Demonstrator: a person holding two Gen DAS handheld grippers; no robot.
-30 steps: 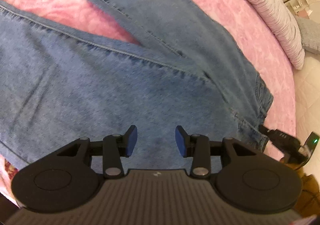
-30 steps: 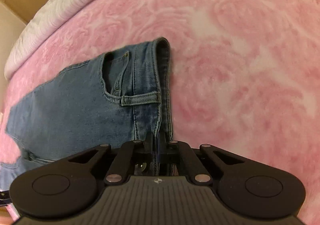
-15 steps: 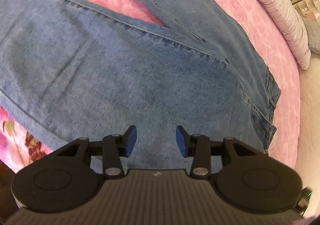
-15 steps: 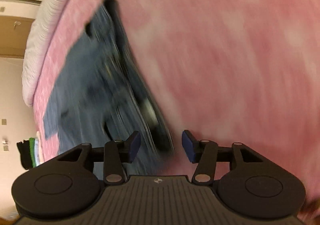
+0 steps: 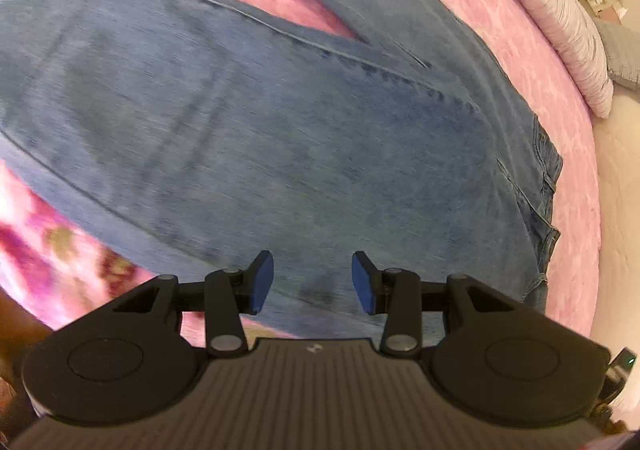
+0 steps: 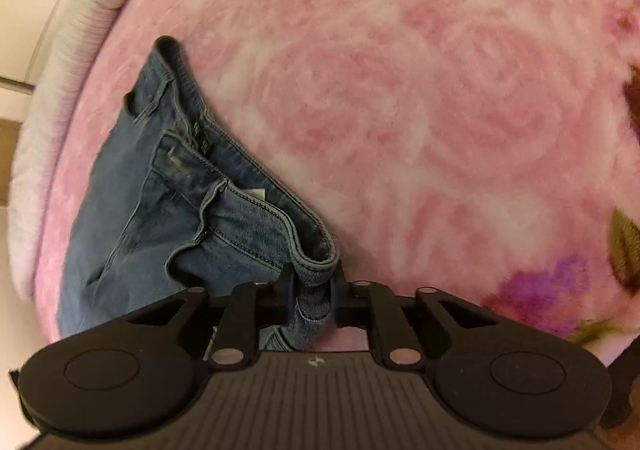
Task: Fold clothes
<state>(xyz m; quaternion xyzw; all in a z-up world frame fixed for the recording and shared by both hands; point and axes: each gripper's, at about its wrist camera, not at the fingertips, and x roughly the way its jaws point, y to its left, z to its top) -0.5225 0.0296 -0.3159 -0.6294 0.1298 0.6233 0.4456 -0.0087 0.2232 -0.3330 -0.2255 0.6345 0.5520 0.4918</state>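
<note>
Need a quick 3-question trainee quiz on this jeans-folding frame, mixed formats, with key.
1. True or false: the left gripper is clamped on the blue denim jeans.
2. Which part of the jeans sits between the right gripper's closing jaws? A) a leg hem B) the waistband corner C) a back pocket
3. Fill in: the jeans lie on a pink rose-patterned ____.

Key:
1. False: its blue pads stand apart above the denim, gripping nothing.
2. B
3. blanket

Blue jeans (image 5: 280,122); pink rose-patterned blanket (image 6: 420,90)
</note>
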